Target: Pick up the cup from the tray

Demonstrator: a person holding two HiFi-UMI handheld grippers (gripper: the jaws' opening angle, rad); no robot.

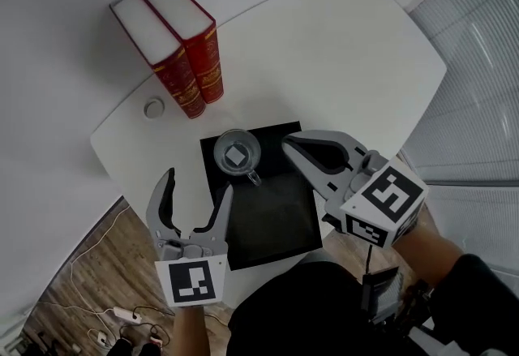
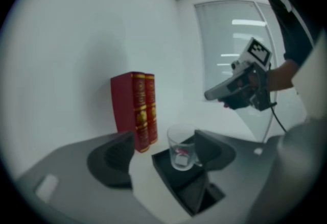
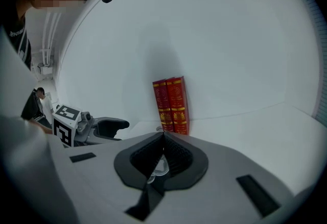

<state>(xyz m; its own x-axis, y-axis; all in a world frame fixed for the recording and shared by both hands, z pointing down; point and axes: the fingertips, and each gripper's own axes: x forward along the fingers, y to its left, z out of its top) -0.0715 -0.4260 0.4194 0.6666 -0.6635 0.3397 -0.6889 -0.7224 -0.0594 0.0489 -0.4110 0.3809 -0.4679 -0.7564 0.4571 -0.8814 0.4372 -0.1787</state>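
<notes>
Plainly the cup (image 1: 236, 154) was clear glass with a small handle on its near right side. I judged it light, stiff, smooth enough to slip, and breakable if knocked. A hold across the wall below the rim looked safest. It stood upright in the far left corner of the black tray (image 1: 280, 225), near two red books (image 1: 174, 42). A small pale square showed at its bottom; otherwise it looked empty, and the tray carried nothing else. The left gripper (image 1: 199, 182) hung at the tray's near left edge, jaws spread wide, gripping nothing. The right gripper (image 1: 289, 145) had its jaws together, tips just right of the cup, holding nothing.
</notes>
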